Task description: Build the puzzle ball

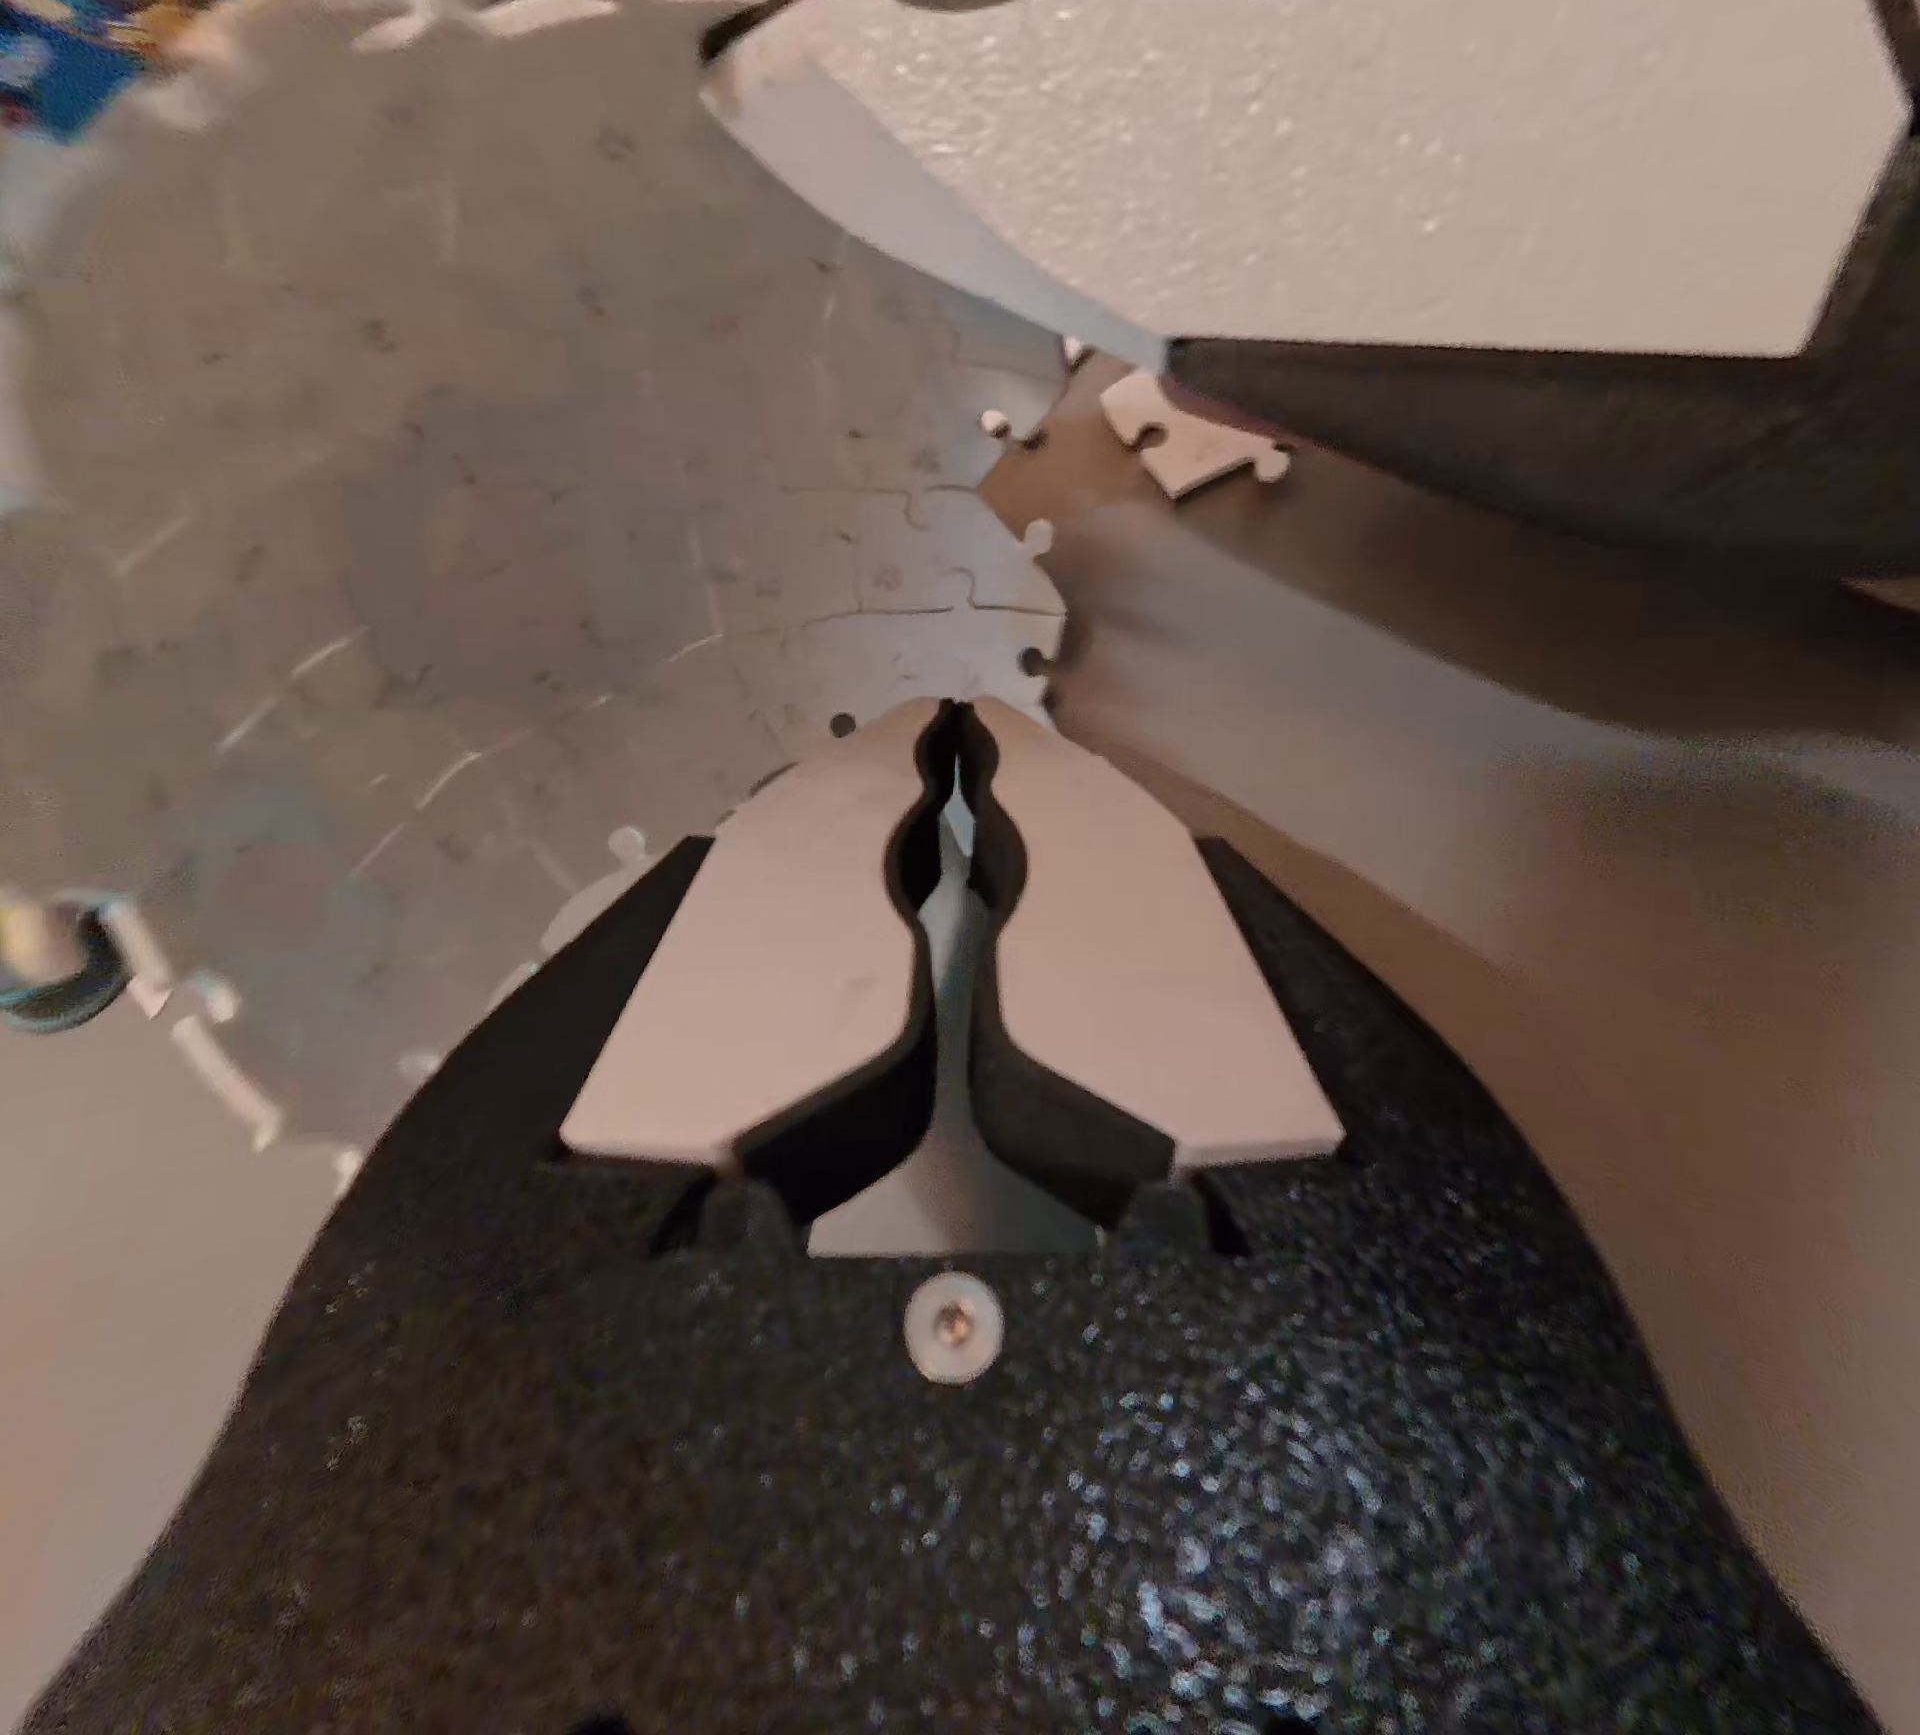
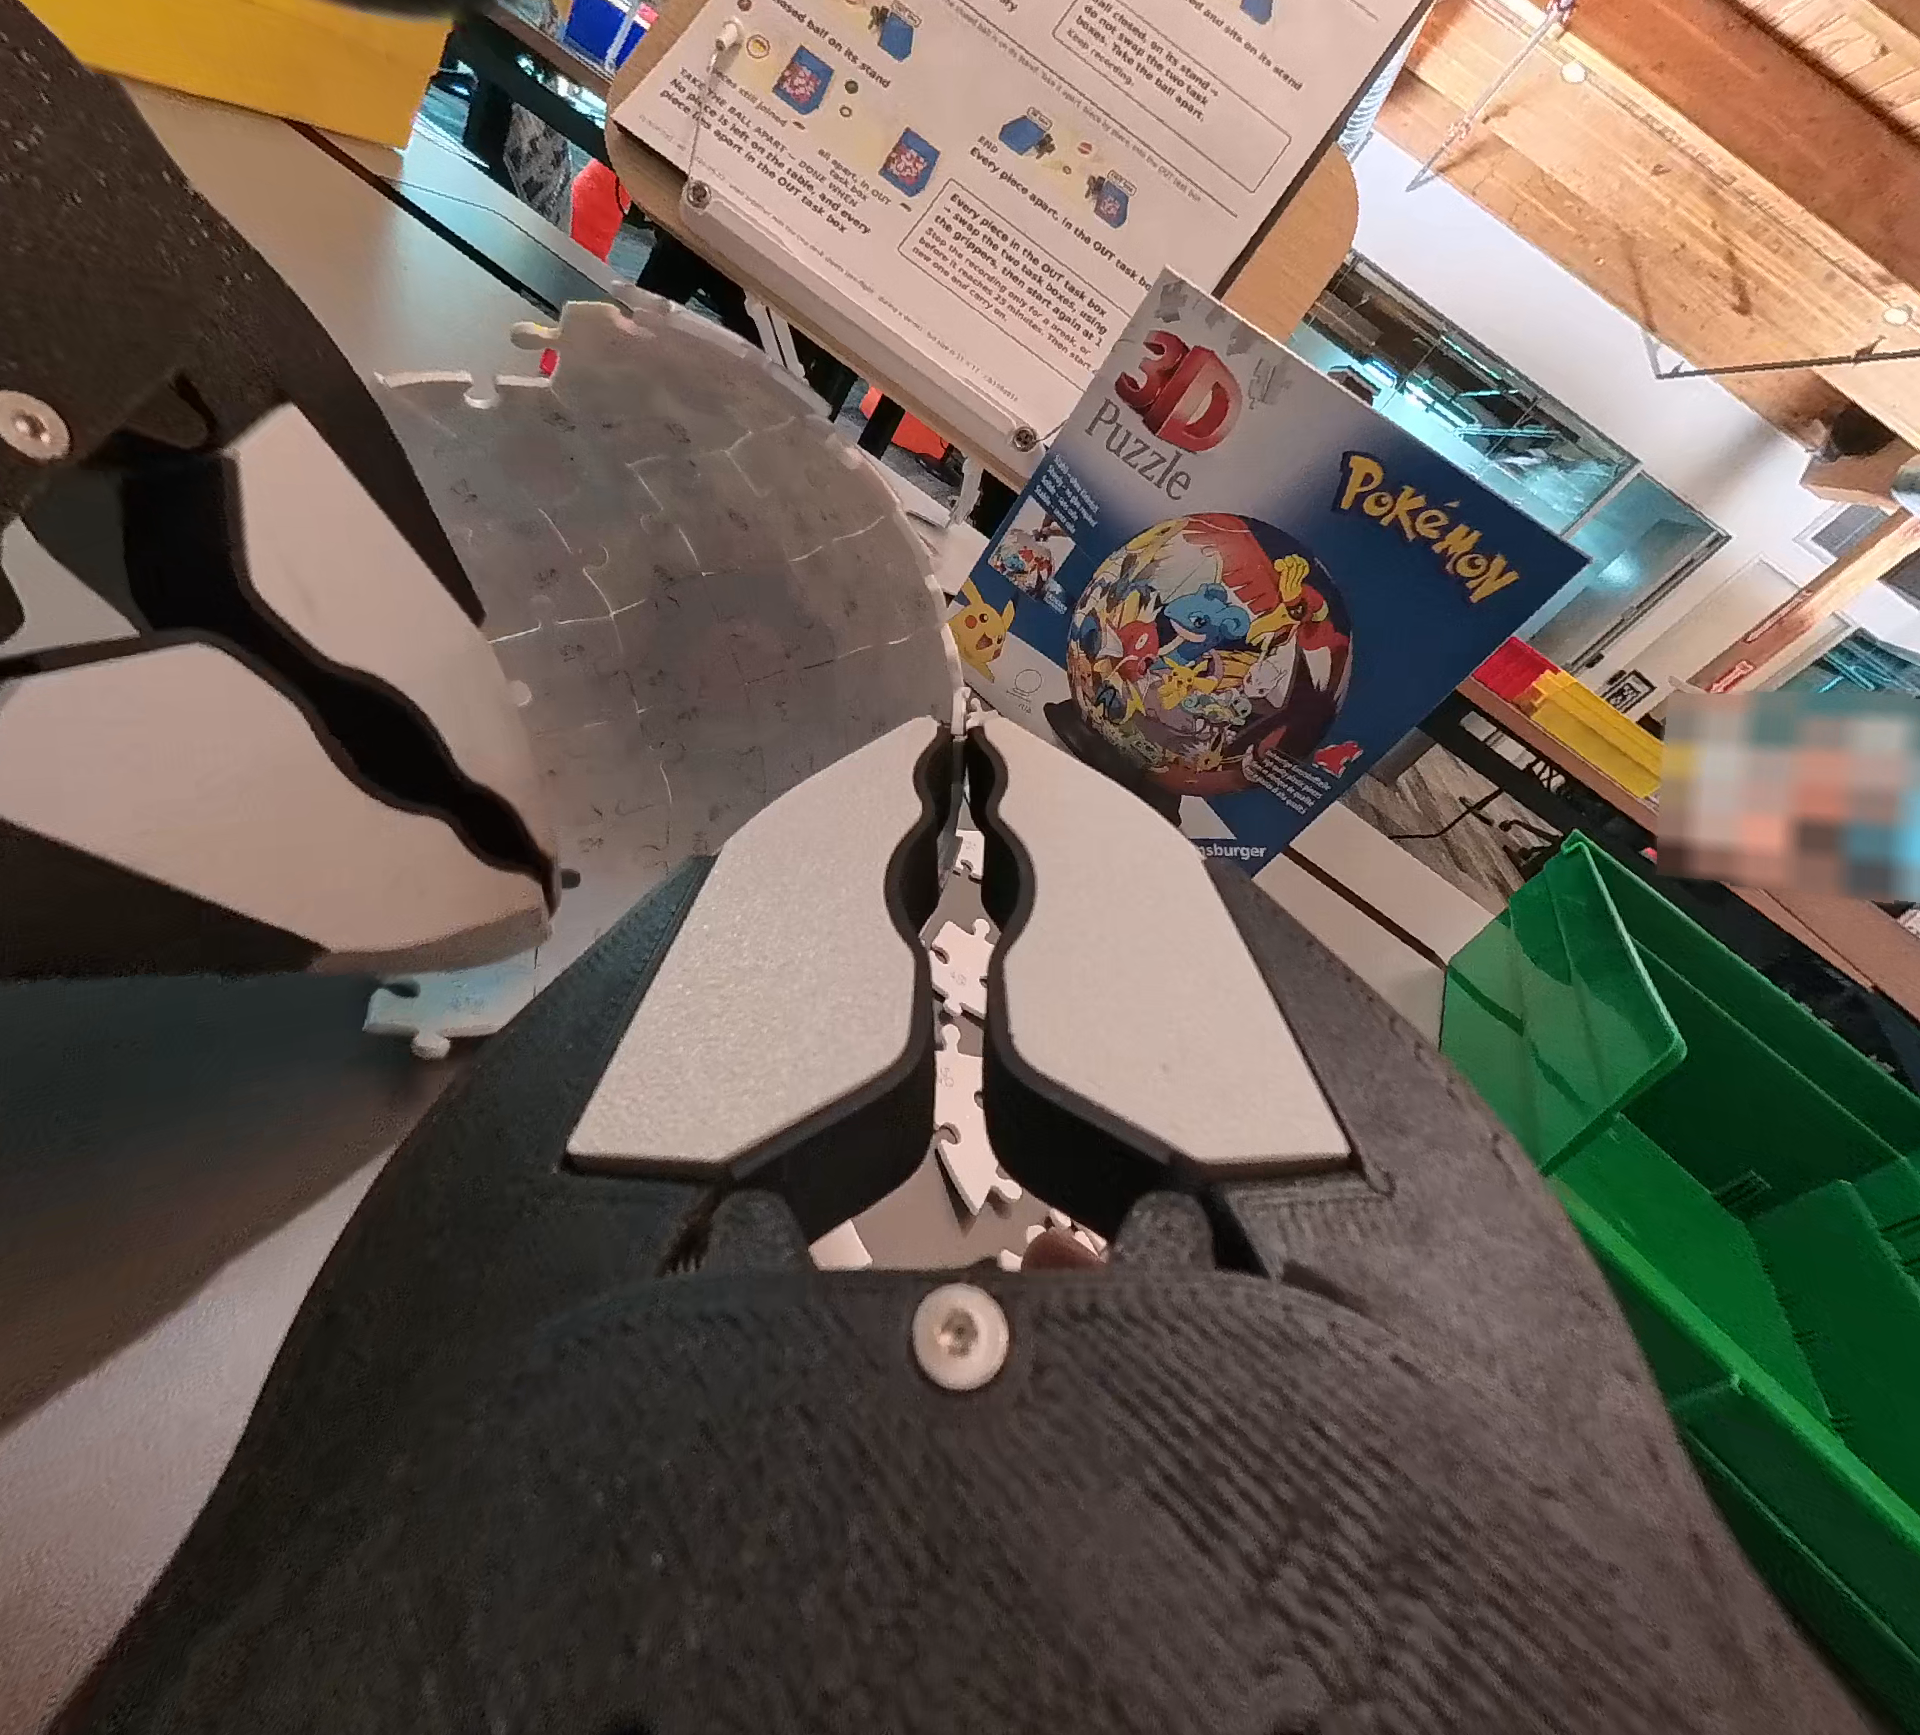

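- the puzzle shell (image 1: pixel 436 480), a large curved section of joined pieces showing its pale grey inner face, filled the left half of the left wrist view and sat left of centre in the right wrist view (image 2: pixel 707 605). its rim was jagged with tabs and sockets, so by my reading the ball was well short of closed.
- the left gripper (image 1: pixel 956 717), at lower centre of its own view, had its fingers closed on the shell's lower right rim. to do this step well, i judged it should keep that pinch steady so the curve did not flex.
- the right gripper (image 2: pixel 964 729) was pressed shut on the shell's right edge at the frame's centre. whether it also held a separate piece i could not tell. any press along the rim should be gentle, or seams might pop.
- the puzzle box (image 2: pixel 1278 605) stood upright right of centre, the green bin (image 2: pixel 1662 1114) at lower right.
- a loose piece (image 1: pixel 1195 449) lay on the table right of centre, apart from the shell.
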`<state>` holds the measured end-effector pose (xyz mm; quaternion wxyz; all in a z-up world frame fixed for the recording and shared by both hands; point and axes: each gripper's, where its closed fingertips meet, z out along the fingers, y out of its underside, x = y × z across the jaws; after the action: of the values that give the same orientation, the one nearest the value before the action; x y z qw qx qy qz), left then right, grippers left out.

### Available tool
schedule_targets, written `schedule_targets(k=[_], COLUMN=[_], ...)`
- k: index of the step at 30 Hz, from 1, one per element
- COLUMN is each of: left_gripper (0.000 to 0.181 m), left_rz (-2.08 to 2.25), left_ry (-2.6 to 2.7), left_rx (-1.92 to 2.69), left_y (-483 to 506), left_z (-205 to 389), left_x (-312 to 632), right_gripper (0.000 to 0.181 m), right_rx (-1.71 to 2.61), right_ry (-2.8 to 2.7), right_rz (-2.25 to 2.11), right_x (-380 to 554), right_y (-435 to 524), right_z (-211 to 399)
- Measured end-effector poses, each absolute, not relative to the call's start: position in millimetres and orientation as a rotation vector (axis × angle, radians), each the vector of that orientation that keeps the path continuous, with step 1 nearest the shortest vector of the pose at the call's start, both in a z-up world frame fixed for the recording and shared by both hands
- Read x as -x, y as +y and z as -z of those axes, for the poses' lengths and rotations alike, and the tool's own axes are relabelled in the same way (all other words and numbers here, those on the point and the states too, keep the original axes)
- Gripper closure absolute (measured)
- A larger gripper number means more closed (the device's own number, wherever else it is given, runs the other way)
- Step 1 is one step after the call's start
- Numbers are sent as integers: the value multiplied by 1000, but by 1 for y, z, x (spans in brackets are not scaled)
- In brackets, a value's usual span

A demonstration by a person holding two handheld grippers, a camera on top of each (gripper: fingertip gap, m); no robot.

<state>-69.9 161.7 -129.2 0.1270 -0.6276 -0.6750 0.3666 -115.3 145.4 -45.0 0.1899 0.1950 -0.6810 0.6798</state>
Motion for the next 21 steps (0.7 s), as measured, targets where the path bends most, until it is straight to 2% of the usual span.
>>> schedule_targets(k=[10, 21], left_gripper=[181, 181], left_rz=[-951, -1103], left_ry=[-1977, -2042], left_rx=[1812, 1790], left_y=[164, 150], left_z=[139, 128], left_x=[75, 61], right_gripper=[179, 179], right_rx=[-555, -550], right_ry=[-1921, -1918], right_rz=[-1904, -1909], right_x=[115, 115], right_y=[145, 146], right_z=[46, 46])
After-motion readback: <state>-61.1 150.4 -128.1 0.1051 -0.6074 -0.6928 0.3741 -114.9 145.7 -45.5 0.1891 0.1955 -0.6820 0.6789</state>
